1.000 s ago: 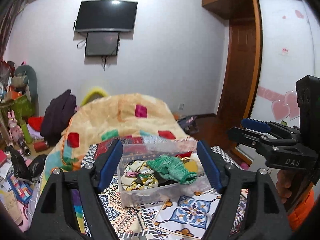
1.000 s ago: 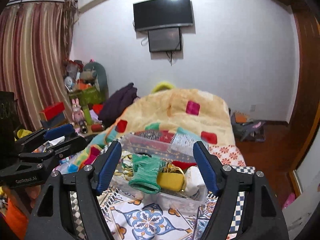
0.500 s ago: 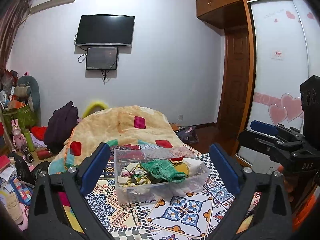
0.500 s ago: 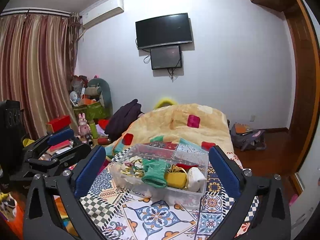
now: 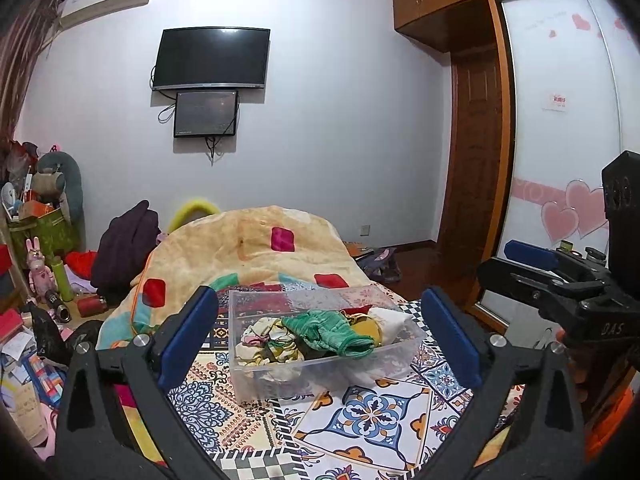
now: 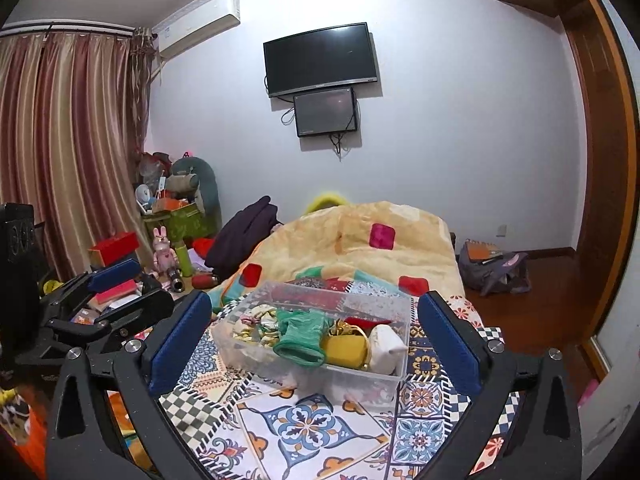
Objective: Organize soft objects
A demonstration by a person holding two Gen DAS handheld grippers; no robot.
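Note:
A clear plastic bin (image 5: 280,376) (image 6: 360,380) sits on the patterned bed cover. It holds soft items: a green knit piece (image 5: 328,330) (image 6: 300,336), a floral cloth (image 5: 264,340), a yellow item (image 6: 346,350) and a white item (image 6: 384,344). My left gripper (image 5: 320,340) is open and empty, held back from the bin. My right gripper (image 6: 314,340) is open and empty, also back from the bin. Each gripper shows in the other's view, the right one (image 5: 532,268) and the left one (image 6: 116,284).
A folded orange blanket (image 5: 248,248) lies behind the bin on the bed (image 6: 312,432). Cluttered items and toys (image 5: 44,280) stand at the left. A dark jacket (image 6: 244,232), a bag on the floor (image 6: 492,268), a wardrobe (image 5: 560,160) and a wall TV (image 5: 212,58) are around.
Both grippers have pulled back and up from the bin, and their fingers have spread wider. The bin now looks smaller and farther away.

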